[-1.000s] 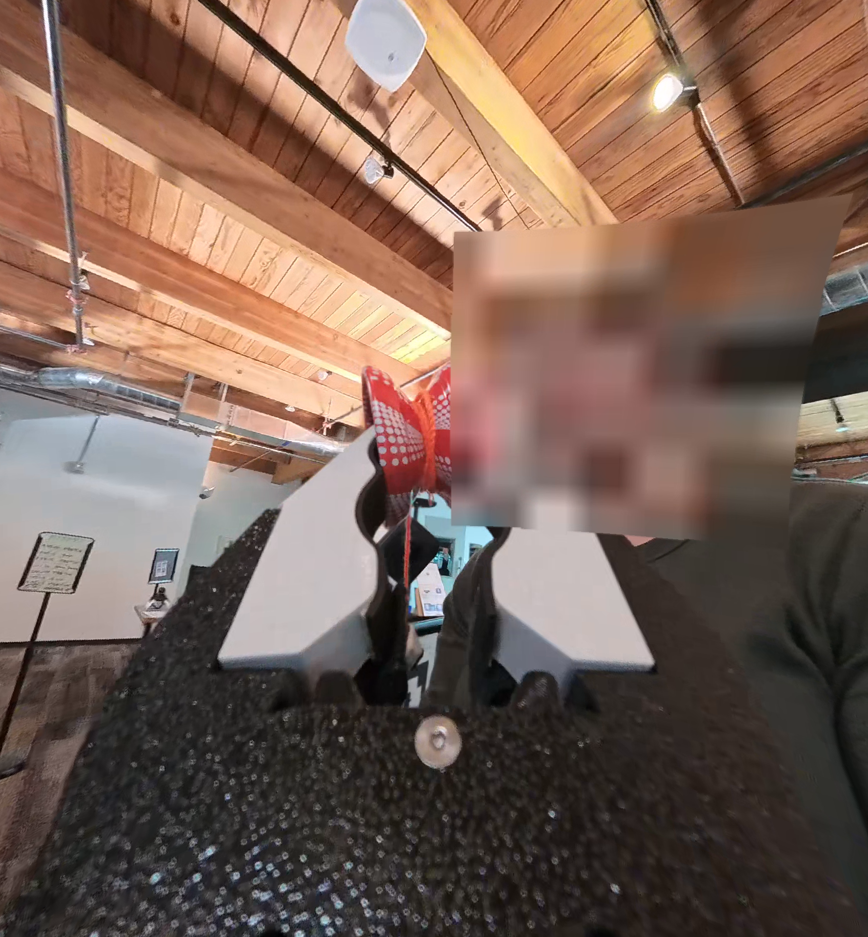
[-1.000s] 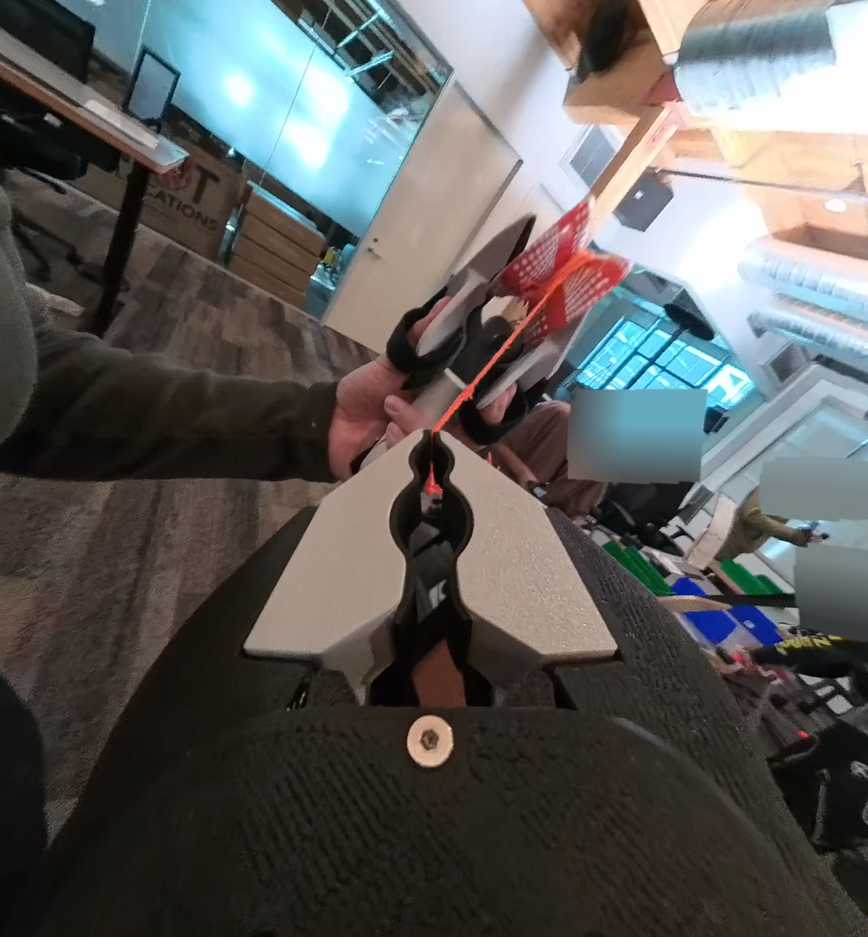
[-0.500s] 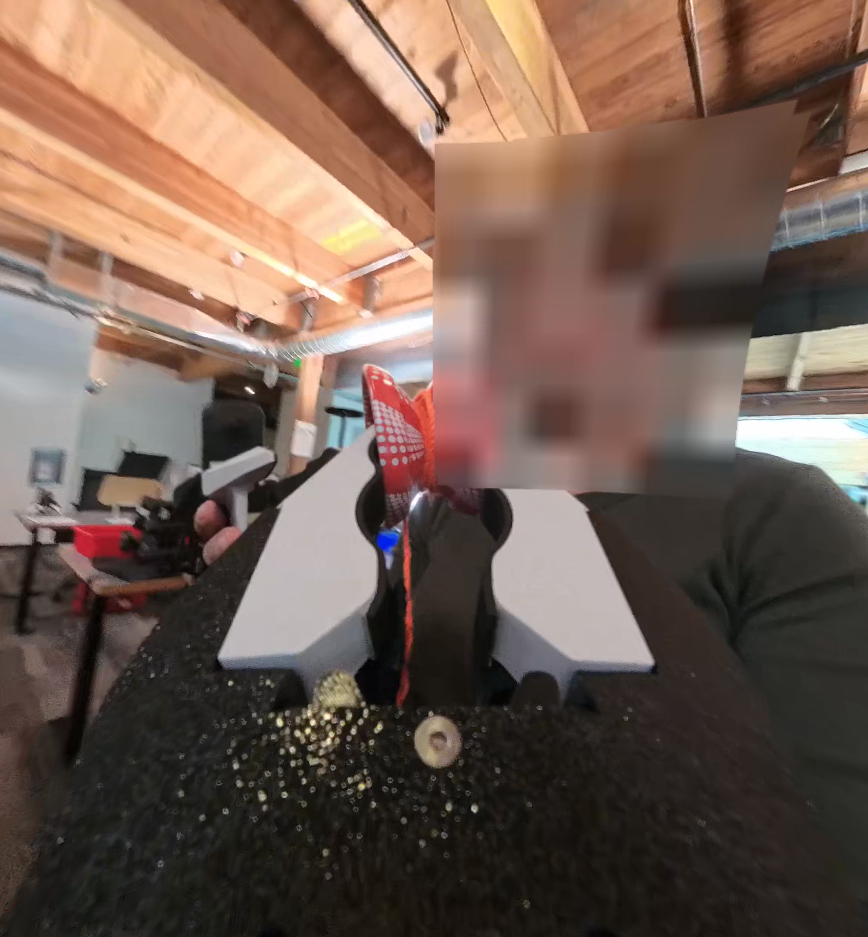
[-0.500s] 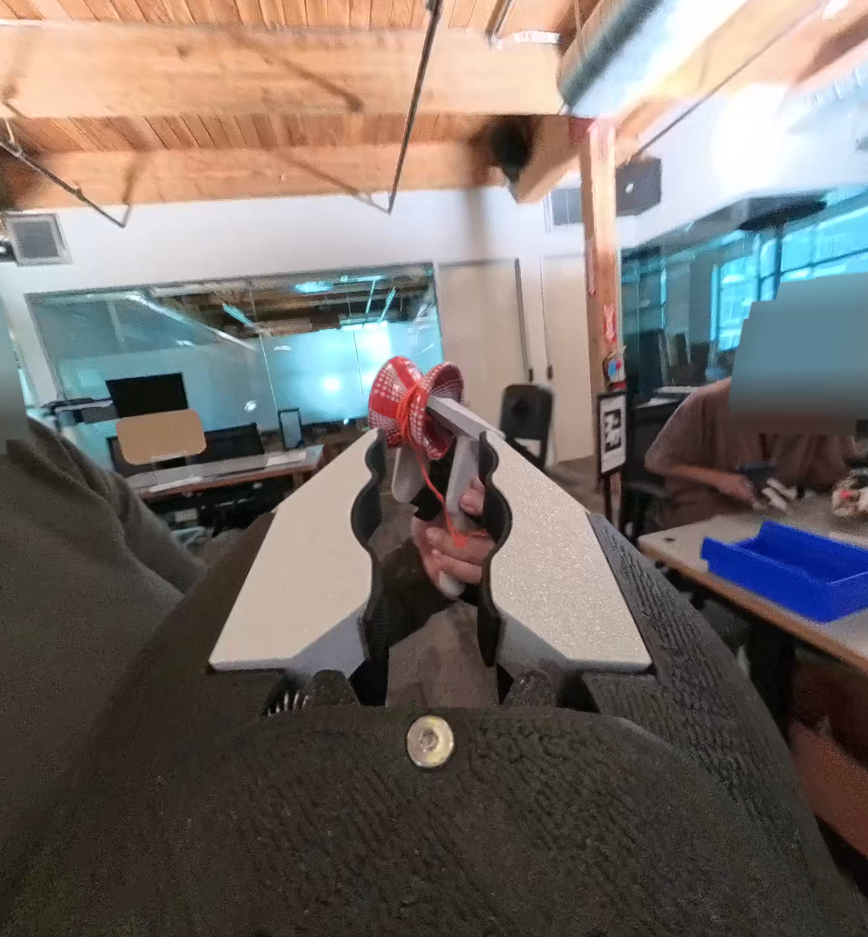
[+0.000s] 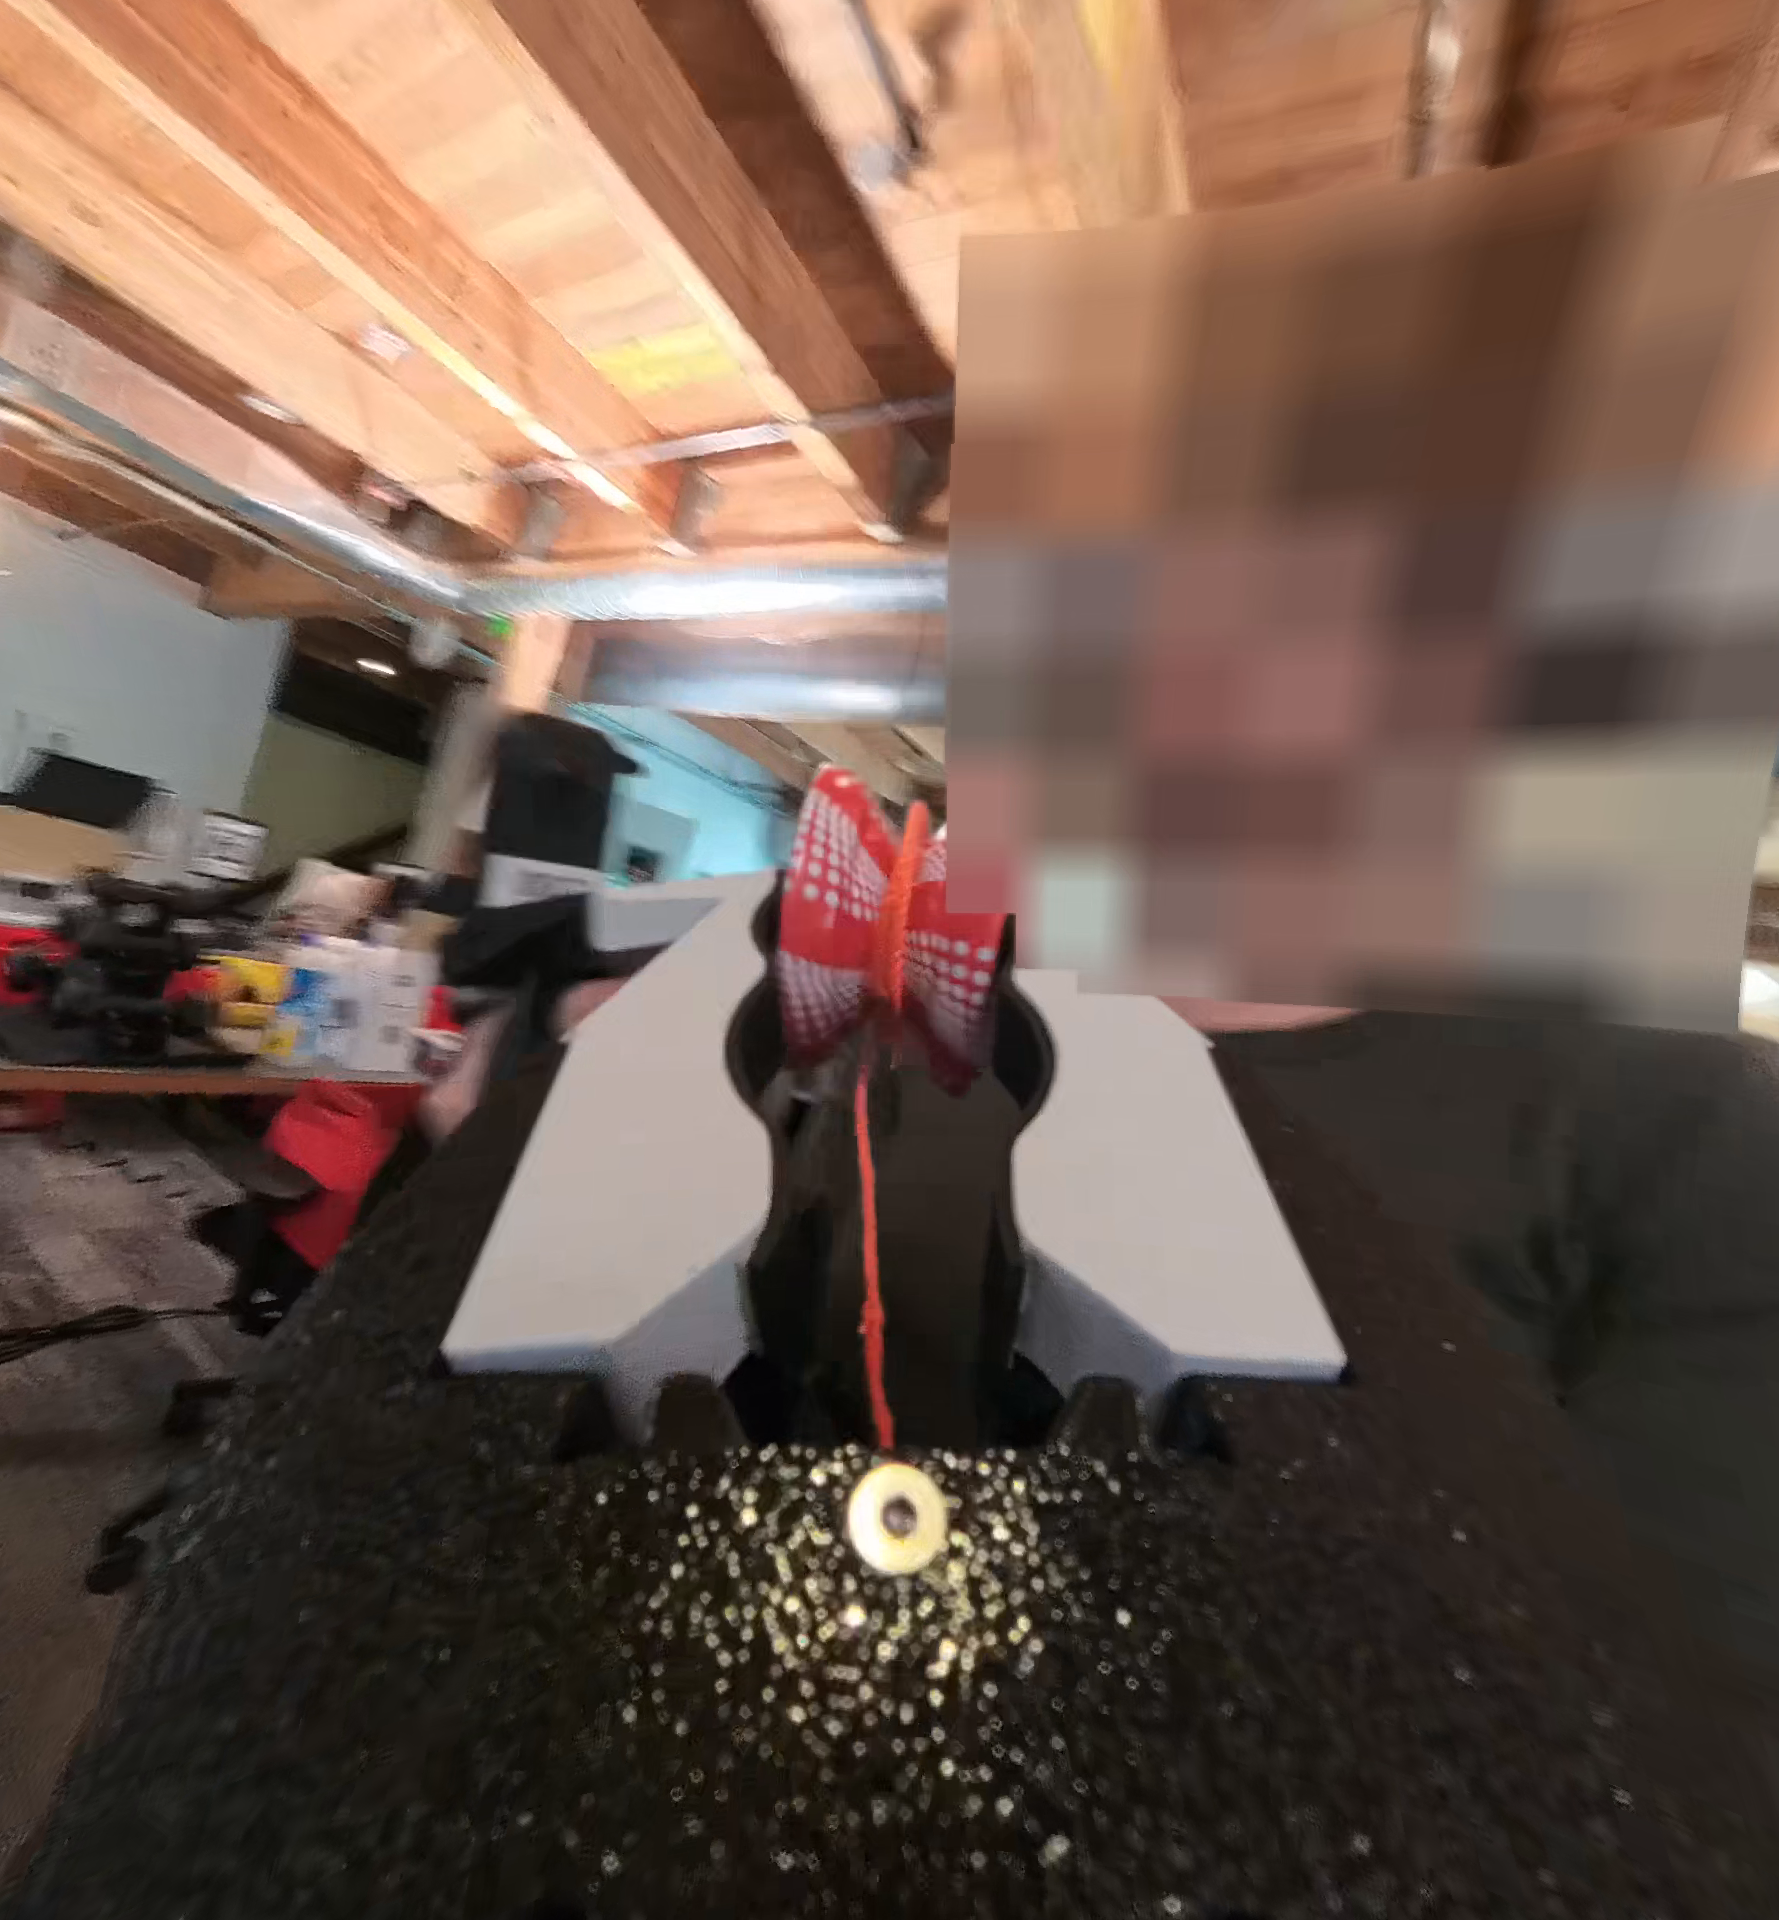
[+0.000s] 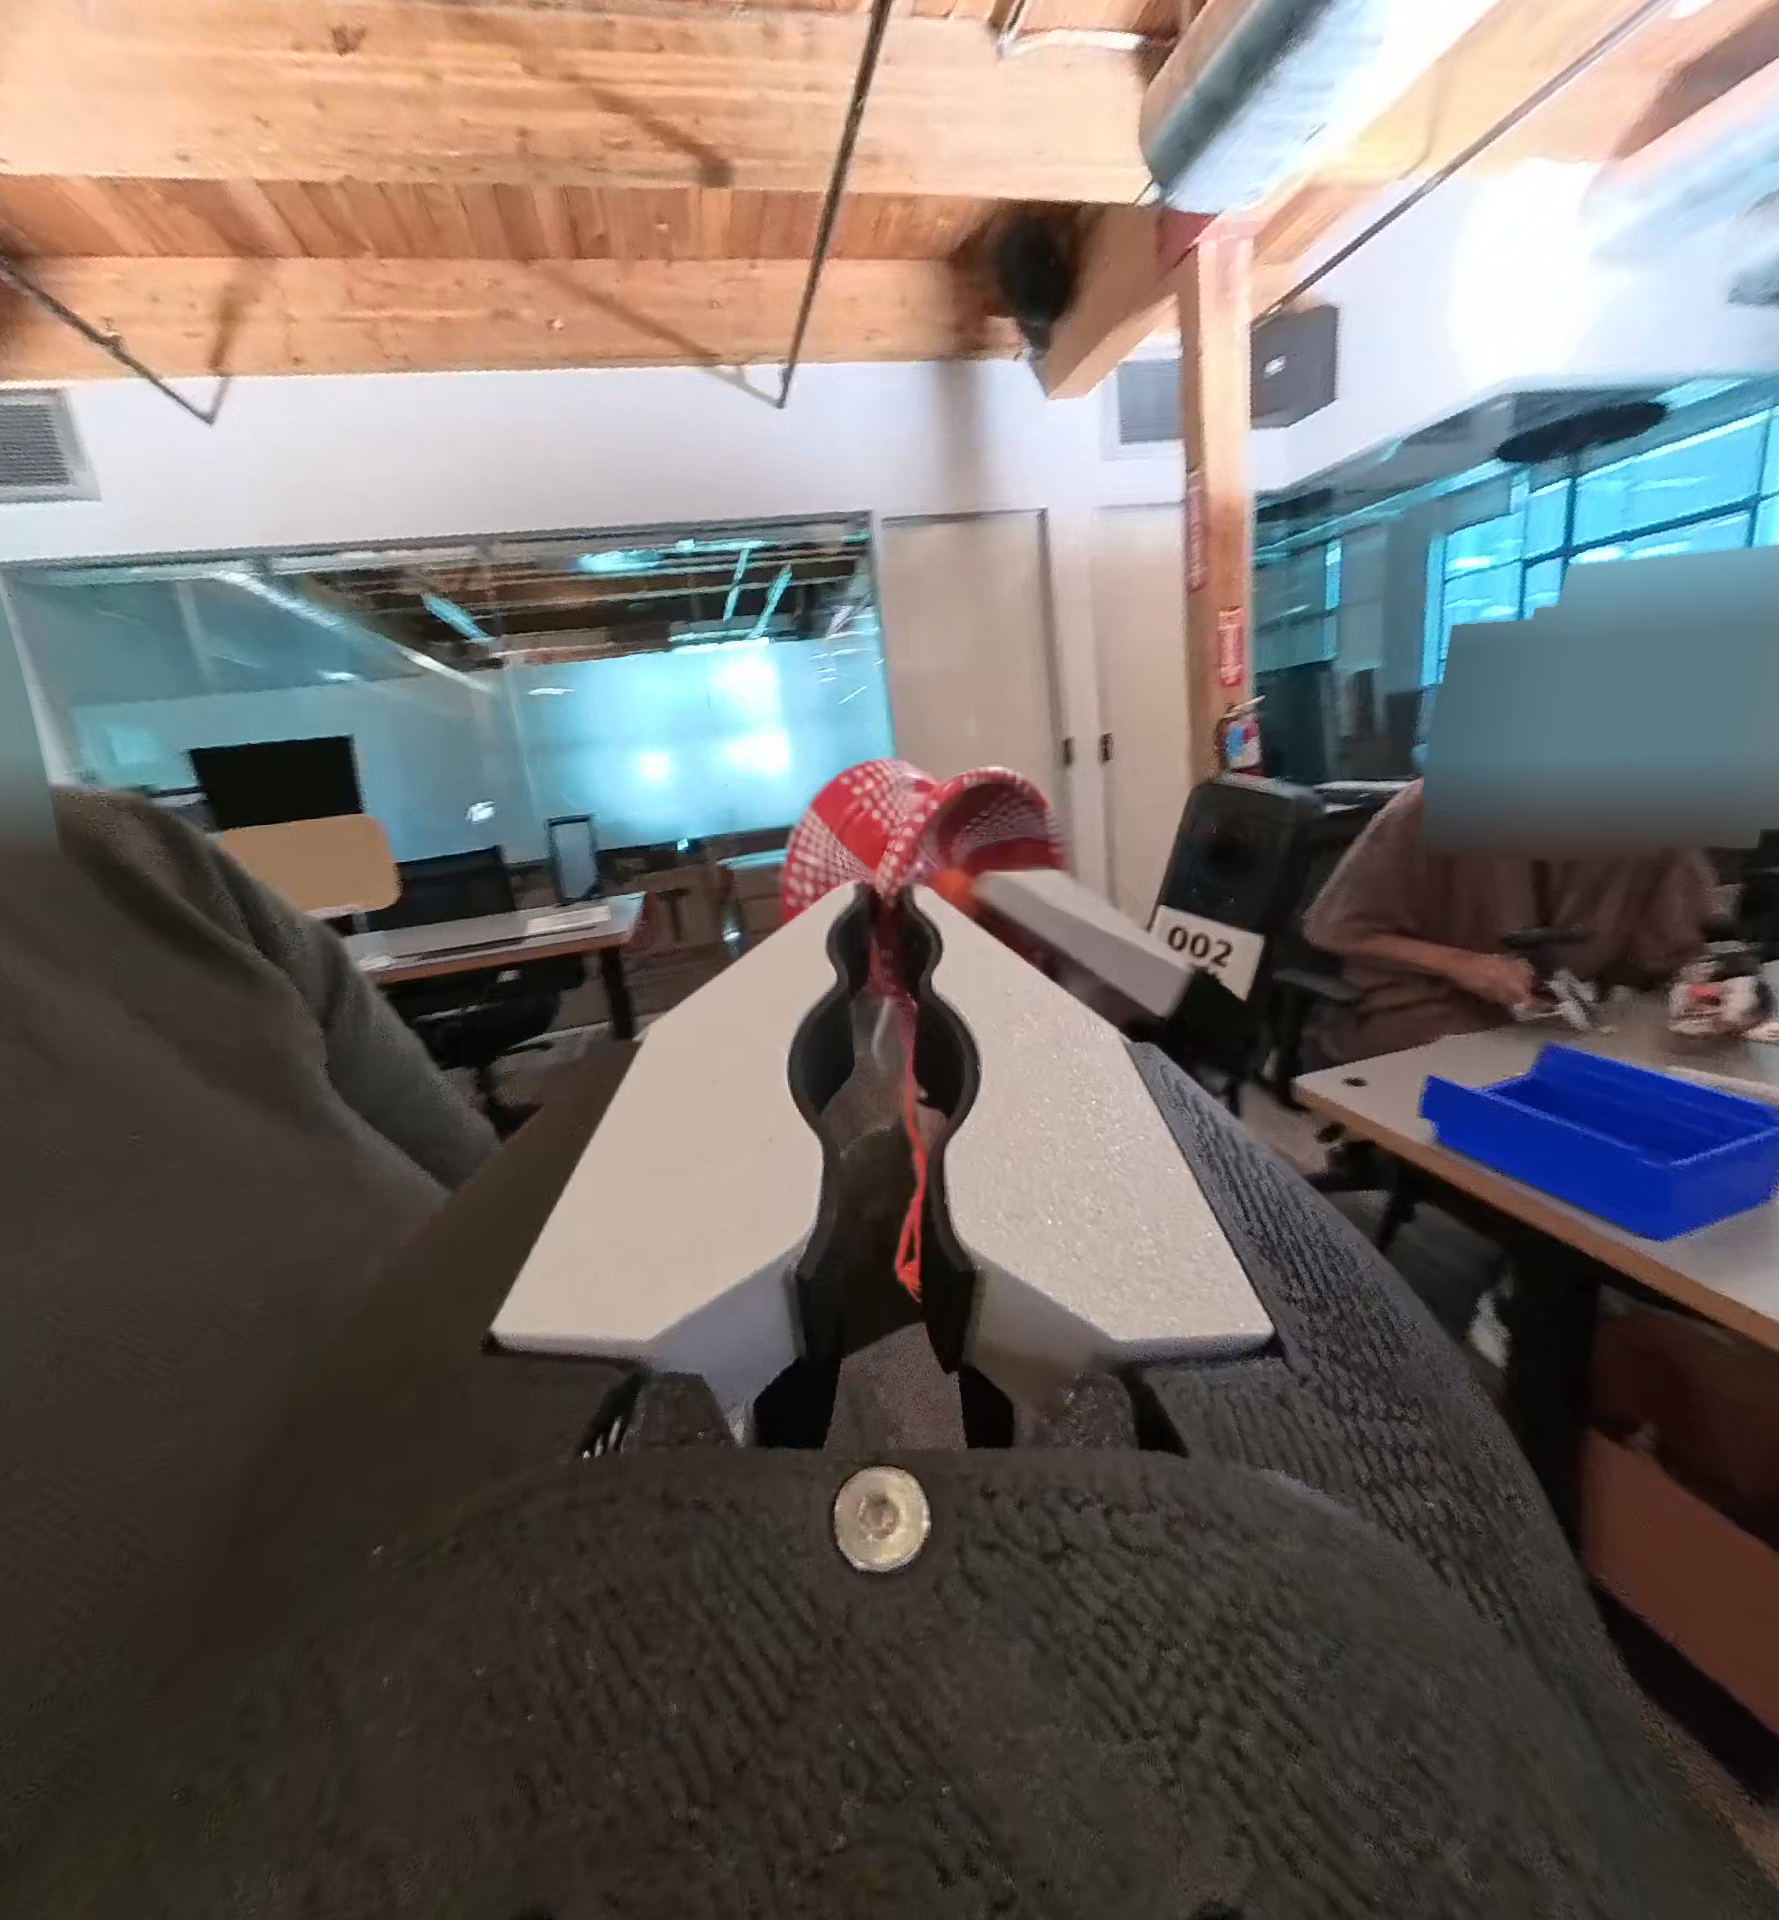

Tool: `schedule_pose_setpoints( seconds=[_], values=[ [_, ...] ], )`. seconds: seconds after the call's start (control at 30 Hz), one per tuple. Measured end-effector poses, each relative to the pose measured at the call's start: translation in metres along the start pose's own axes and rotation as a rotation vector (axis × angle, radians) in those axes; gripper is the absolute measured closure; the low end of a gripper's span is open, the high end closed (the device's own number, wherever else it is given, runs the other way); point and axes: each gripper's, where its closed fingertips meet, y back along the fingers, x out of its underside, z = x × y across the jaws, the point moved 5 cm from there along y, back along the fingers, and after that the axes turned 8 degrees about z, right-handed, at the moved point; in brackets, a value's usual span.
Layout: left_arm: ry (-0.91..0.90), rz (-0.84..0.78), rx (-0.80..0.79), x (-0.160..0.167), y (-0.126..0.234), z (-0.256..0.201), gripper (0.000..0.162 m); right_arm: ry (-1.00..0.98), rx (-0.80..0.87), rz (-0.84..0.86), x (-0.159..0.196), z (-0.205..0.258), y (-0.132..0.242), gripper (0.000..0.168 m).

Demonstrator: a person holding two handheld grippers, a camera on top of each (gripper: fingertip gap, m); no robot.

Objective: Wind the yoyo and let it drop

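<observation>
- Right claw is nearly closed, pinching the red string just below the yoyo.
- Left claw grips the red dotted yoyo at 12 o'clock, string trailing toward 6.
- Keep string taut, centred in the groove, each wrap.

Both views are bright with even indoor daylight. In the left wrist view motion blur smears the wooden ceiling beams and the cluttered bench at left, and sparkling glare speckles the black housing around the screw. In the right wrist view glare washes out the windows and glass wall; the upper right corner streaks. Wide-angle distortion bends the edges in both.
</observation>
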Motion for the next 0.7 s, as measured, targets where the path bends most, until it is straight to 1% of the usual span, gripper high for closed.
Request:
schedule_pose_setpoints(
  seconds=[0.07, 0.13, 0.2, 0.23, 0.3, 0.37, 0.43, 0.47, 0.5, 0.57, 0.63, 0.7],
  values=[
    [0.01, -0.037, -0.133, -0.002, 0.002, 0.019, 0.09, 0.05, 0.134, -0.022, -0.002, -0.003, 0.008, 0.168],
    [-0.03, -0.045, -0.278, 0.0, 0.003, 0.031, 0.068, 0.13, 0.313, -0.021, -0.004, -0.01, 0.018, 0.168],
    [-0.129, -0.008, -0.454, 0.006, 0.002, 0.041, 0.065, 0.164, 0.406, -0.046, -0.008, -0.012, 0.028, 0.168],
    [-0.179, 0.023, -0.535, 0.009, 0.002, 0.045, 0.068, 0.171, 0.437, -0.064, -0.01, -0.012, 0.032, 0.168],
    [-0.252, 0.086, -0.619, 0.015, -0.003, 0.049, 0.078, 0.196, 0.494, -0.063, -0.011, -0.013, 0.037, 0.168],
    [-0.269, 0.168, -0.674, 0.022, -0.01, 0.056, 0.09, 0.207, 0.524, -0.069, -0.011, -0.014, 0.039, 0.168],
    [-0.258, 0.241, -0.727, 0.03, -0.015, 0.066, 0.103, 0.191, 0.499, -0.084, -0.011, -0.013, 0.04, 0.168],
    [-0.258, 0.262, -0.724, 0.033, -0.017, 0.068, 0.114, 0.18, 0.484, -0.094, -0.012, -0.013, 0.04, 0.168],
    [-0.257, 0.269, -0.721, 0.035, -0.018, 0.068, 0.129, 0.172, 0.471, -0.098, -0.012, -0.012, 0.04, 0.168],
    [-0.262, 0.265, -0.701, 0.037, -0.02, 0.067, 0.162, 0.164, 0.453, -0.107, -0.013, -0.012, 0.042, 0.168],
    [-0.258, 0.264, -0.739, 0.038, -0.016, 0.07, 0.162, 0.166, 0.431, -0.114, -0.014, -0.009, 0.045, 0.168],
    [-0.253, 0.315, -0.789, 0.042, -0.01, 0.073, 0.162, 0.152, 0.397, -0.15, -0.018, -0.006, 0.049, 0.168]
  ],
)
